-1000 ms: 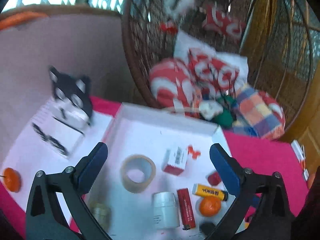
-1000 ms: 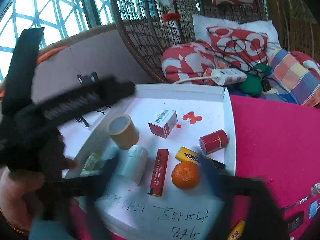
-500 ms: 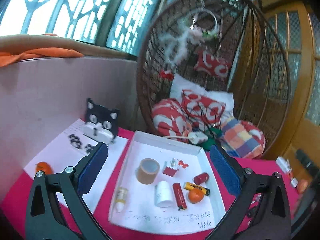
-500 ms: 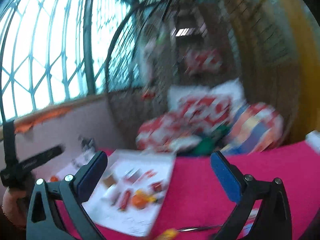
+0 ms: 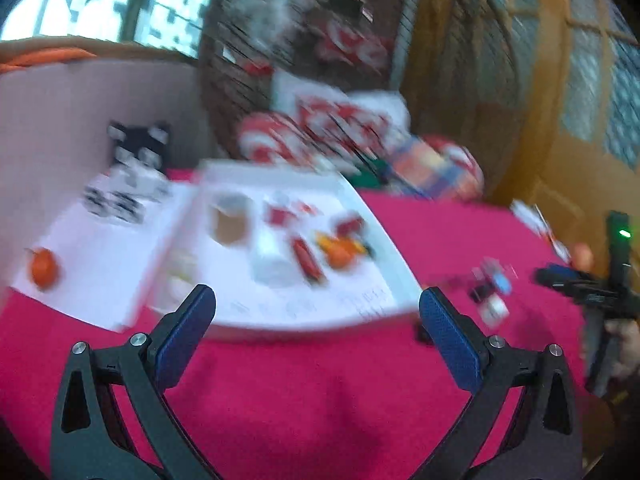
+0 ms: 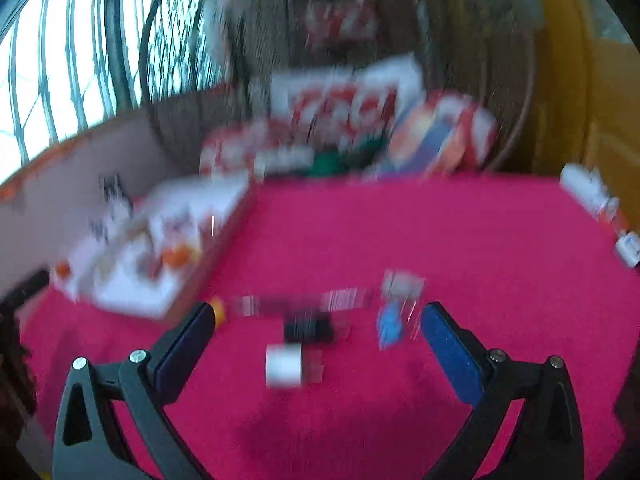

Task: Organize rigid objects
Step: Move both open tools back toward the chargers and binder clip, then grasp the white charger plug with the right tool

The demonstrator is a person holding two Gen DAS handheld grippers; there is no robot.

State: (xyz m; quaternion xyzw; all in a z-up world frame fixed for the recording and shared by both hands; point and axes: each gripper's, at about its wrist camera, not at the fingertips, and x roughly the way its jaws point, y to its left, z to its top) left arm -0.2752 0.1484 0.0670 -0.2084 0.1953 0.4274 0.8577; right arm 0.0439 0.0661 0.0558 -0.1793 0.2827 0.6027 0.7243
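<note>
Both views are motion-blurred. A white tray on the pink cloth holds a brown tape roll, a white jar, a red lighter, an orange and other small items. My left gripper is open and empty, just short of the tray's near edge. My right gripper is open and empty above loose small items on the cloth: a white block, a black piece and a blue piece. The tray also shows in the right wrist view at the left.
An orange lies on white paper left of the tray, by a black-and-white cat figure. A wicker hanging chair with cushions stands behind the table. Small items lie at the table's right edge.
Both grippers have pulled back and dropped low over the cloth. The left view now sees the tray from nearer. The right gripper has swung to the loose items right of the tray.
</note>
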